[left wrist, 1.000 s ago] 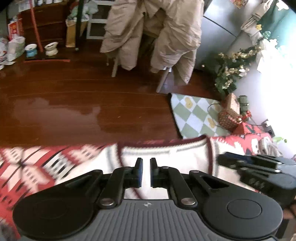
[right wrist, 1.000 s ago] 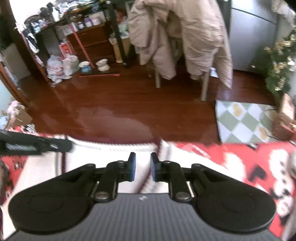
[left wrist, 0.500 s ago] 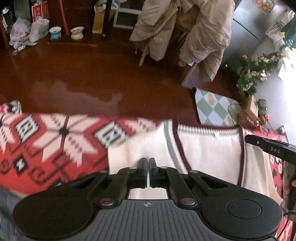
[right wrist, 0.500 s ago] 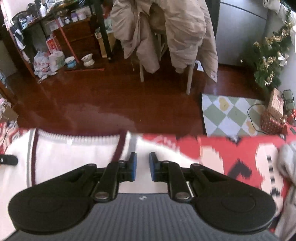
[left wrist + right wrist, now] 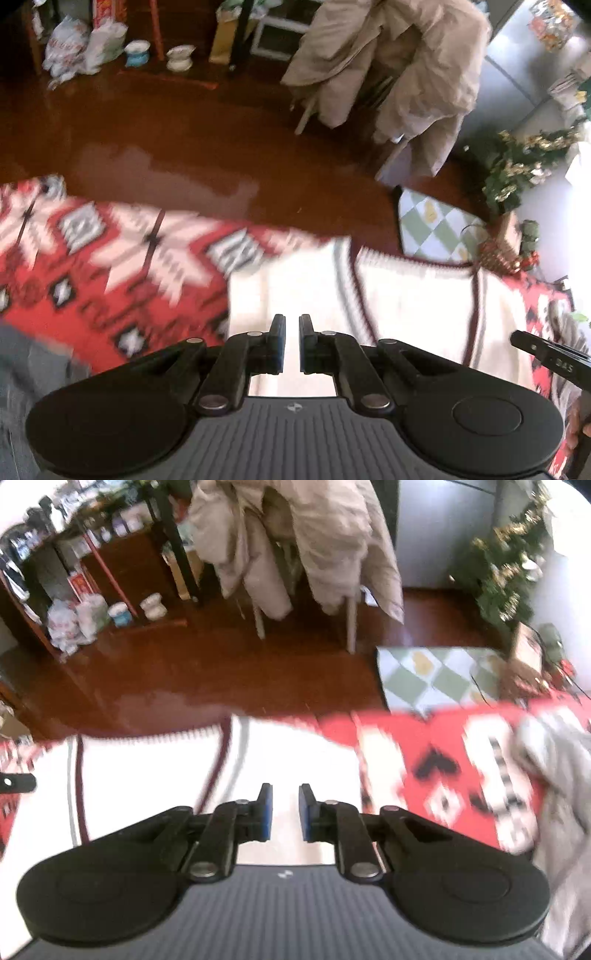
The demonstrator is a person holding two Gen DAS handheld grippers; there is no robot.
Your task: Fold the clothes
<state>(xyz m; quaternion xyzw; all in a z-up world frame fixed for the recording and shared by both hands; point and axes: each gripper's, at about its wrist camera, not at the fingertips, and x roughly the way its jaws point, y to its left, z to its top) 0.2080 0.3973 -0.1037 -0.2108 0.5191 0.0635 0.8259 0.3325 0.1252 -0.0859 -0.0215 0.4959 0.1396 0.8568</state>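
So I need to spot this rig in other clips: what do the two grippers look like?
Both are matte black with linkage arms on silver pivots, round side housings and a ribbed grey body bearing a small logo. The left gripper and right gripper have blue-padded fingers.

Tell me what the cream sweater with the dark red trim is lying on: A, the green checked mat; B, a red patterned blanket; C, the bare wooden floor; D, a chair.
B: the cream sweater is spread on the red patterned blanket, whose red shows on both sides of it.
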